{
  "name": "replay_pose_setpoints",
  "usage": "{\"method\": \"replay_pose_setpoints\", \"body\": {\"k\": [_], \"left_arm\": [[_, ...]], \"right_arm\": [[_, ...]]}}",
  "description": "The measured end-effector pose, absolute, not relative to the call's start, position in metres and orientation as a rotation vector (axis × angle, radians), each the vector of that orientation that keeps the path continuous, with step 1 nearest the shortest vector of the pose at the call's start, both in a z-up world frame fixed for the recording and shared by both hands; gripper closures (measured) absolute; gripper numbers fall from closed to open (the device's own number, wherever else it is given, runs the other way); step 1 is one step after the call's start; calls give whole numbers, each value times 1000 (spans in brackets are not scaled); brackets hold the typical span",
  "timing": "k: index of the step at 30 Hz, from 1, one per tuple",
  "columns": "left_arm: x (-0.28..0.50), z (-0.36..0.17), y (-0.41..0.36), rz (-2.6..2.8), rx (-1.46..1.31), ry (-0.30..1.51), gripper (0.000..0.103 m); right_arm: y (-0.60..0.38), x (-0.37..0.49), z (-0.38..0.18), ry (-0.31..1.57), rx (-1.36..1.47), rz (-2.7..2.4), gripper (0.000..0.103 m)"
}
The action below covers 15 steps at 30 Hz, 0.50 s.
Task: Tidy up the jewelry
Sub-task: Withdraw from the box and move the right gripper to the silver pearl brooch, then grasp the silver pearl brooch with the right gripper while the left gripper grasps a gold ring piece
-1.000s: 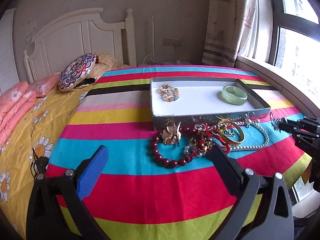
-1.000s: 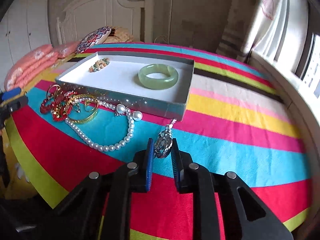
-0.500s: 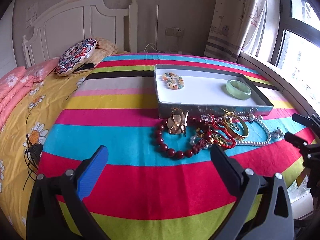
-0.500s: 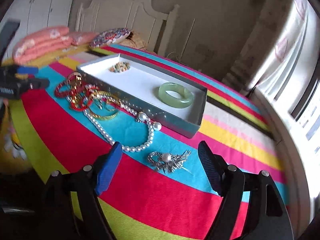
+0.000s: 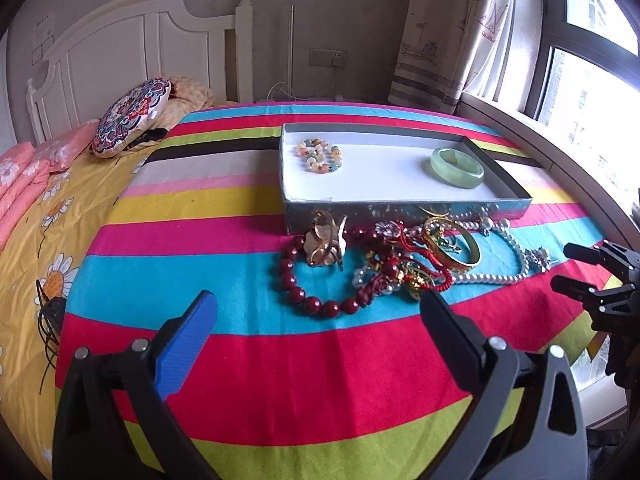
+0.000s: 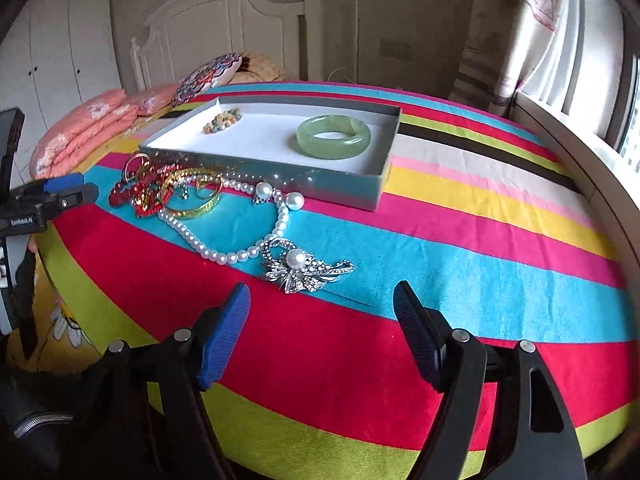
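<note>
A shallow grey box [image 5: 404,210] [image 6: 340,194] with a white floor lies on the striped cloth. It holds a green jade bangle [image 5: 457,162] [image 6: 333,136] and a small multicoloured bead bracelet [image 5: 319,155] [image 6: 222,120]. In front of the box lie a dark red bead bracelet [image 5: 298,286], a gold flower piece [image 5: 326,242], red cords, a gold bangle [image 5: 456,250] [image 6: 200,200], a pearl necklace [image 6: 224,246] [image 5: 506,268] and a silver pearl brooch [image 6: 302,268]. My left gripper [image 5: 316,320] is open and empty before the pile. My right gripper [image 6: 322,312] is open and empty just short of the brooch.
The striped cloth [image 5: 200,240] covers a round surface beside a bed with a yellow daisy sheet [image 5: 36,216], pink bedding and a patterned cushion [image 5: 130,118]. A window sill [image 5: 560,160] runs along the right. The right gripper shows at the left view's right edge [image 5: 592,276].
My right gripper has opened and let go of the silver brooch, which now lies on the cloth by the pearl necklace. The right gripper drew back. The left gripper stayed open, moving slightly.
</note>
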<state>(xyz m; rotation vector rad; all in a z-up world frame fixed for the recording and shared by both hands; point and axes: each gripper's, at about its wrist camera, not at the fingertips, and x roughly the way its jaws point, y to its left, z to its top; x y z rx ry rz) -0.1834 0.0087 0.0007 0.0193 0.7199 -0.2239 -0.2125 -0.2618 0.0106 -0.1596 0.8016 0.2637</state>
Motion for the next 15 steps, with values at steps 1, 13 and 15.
{"method": "replay_pose_setpoints", "body": {"k": [1, 13, 15], "left_arm": [[-183, 0, 8, -226, 24, 720, 3], [-182, -6, 9, -236, 23, 749, 3], [-180, -7, 9, -237, 25, 752, 3]], "right_arm": [[-259, -209, 9, 799, -186, 268, 31], [-263, -191, 13, 878, -191, 437, 46], [-269, -202, 14, 898, -156, 457, 46]]}}
